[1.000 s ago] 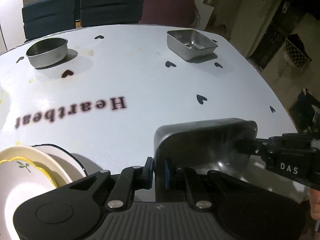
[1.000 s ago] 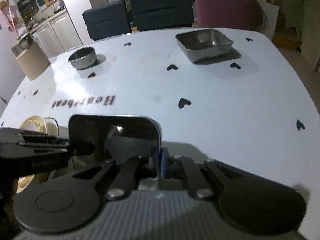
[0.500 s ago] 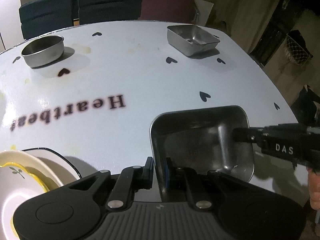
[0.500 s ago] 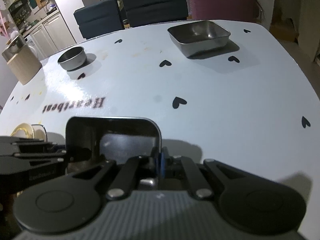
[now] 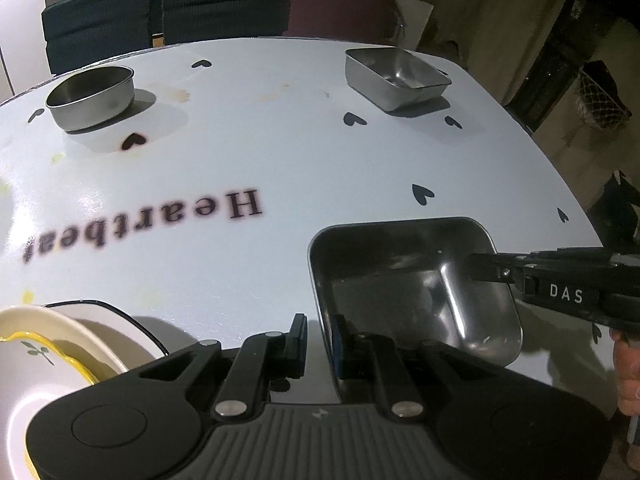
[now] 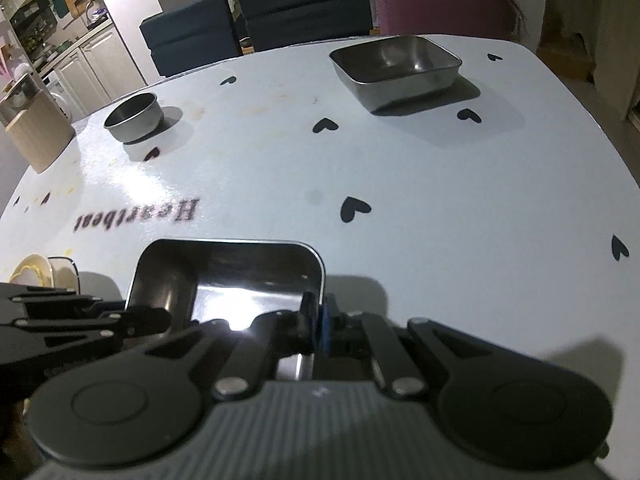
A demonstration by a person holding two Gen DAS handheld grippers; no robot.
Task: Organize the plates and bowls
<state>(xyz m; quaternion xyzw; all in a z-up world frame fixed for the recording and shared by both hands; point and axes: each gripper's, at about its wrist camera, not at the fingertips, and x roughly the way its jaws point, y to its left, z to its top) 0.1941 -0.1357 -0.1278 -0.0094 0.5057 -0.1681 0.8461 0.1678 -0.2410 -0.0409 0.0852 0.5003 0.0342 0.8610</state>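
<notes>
A rectangular steel tray (image 5: 400, 280) lies low at the near edge of the white table (image 5: 280, 152); I cannot tell whether it rests on it. My left gripper (image 5: 320, 338) straddles the tray's near-left rim. Its jaws are opening, and a sliver of table shows between the left finger (image 5: 298, 336) and the tray wall. My right gripper (image 6: 318, 320) is shut on the tray's (image 6: 224, 276) right rim; it enters the left wrist view as the right gripper (image 5: 480, 268). The left gripper (image 6: 160, 316) shows at the tray's left end.
A round steel bowl (image 5: 90, 96) stands far left and a square steel tray (image 5: 396, 76) far right. Stacked ceramic plates and a yellow-rimmed bowl (image 5: 40, 344) sit at the near left. Dark chairs (image 5: 224, 4) line the far edge. A wooden box (image 6: 36, 132) stands left.
The tray has tipped from steeply tilted to nearly level, so its inside now shows. A small gap has opened at my left gripper's left finger. The right gripper keeps its grip.
</notes>
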